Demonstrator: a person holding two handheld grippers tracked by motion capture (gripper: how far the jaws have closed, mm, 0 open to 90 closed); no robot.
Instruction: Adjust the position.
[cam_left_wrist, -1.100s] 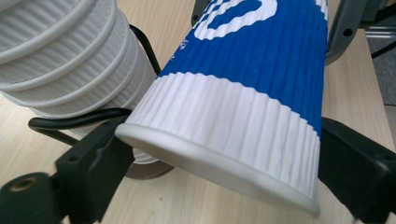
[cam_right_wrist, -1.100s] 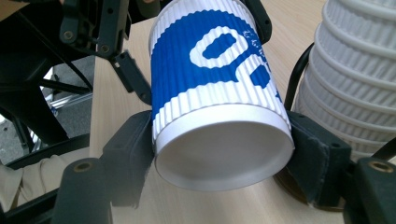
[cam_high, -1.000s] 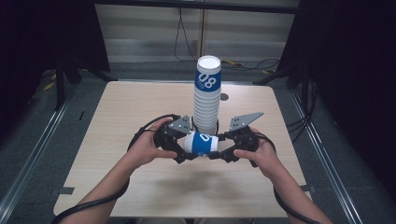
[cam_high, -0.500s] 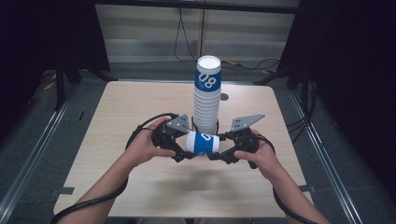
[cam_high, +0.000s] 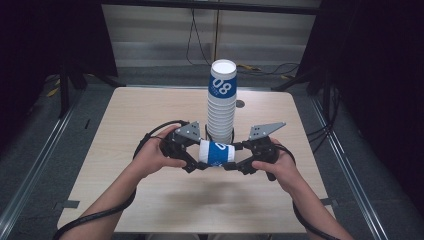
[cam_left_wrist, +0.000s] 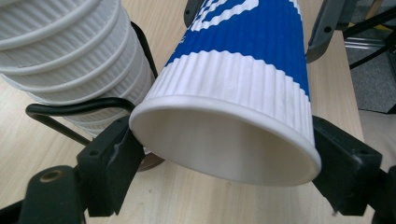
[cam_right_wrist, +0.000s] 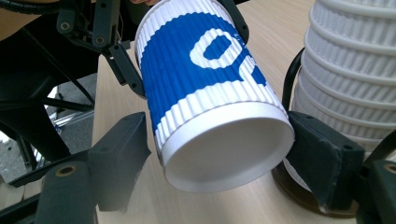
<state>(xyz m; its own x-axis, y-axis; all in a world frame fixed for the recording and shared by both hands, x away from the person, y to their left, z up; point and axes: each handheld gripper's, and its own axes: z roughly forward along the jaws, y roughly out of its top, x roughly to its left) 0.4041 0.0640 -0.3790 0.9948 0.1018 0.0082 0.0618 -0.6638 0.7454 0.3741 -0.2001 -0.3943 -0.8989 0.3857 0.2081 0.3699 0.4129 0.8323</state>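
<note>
High view gives me the layout: a blue-and-white ribbed cup (cam_high: 216, 153) lies on its side, held off the bench (cam_high: 150, 210) between my two hands, just in front of the tall stack of cups (cam_high: 222, 107) at twelve o'clock from it. The left tongs (cam_high: 196, 159) come in at nine o'clock on the cup, the right tongs (cam_high: 231, 161) at three o'clock. From up here the contact points are lost under the black linkages and grey plates, so I read the grips from the gripper cameras.

In the left gripper view the cup (cam_left_wrist: 233, 93) shows its wide open mouth, and the left tongs (cam_left_wrist: 224, 163) have just been closing with the rim between them. The left pad touches the rim; the right pad sits against the wall, though the exact contact is hard to make out. The stack (cam_left_wrist: 70, 56) is cut off at eleven o'clock.

In the right gripper view the cup's (cam_right_wrist: 210, 88) closed bottom faces me. The right tongs (cam_right_wrist: 217, 163) have also just been closing around it: the right pad presses the base, while the left pad looks barely touching. The stack (cam_right_wrist: 350, 70) runs off frame at two o'clock, its foot hidden behind that pad.
</note>
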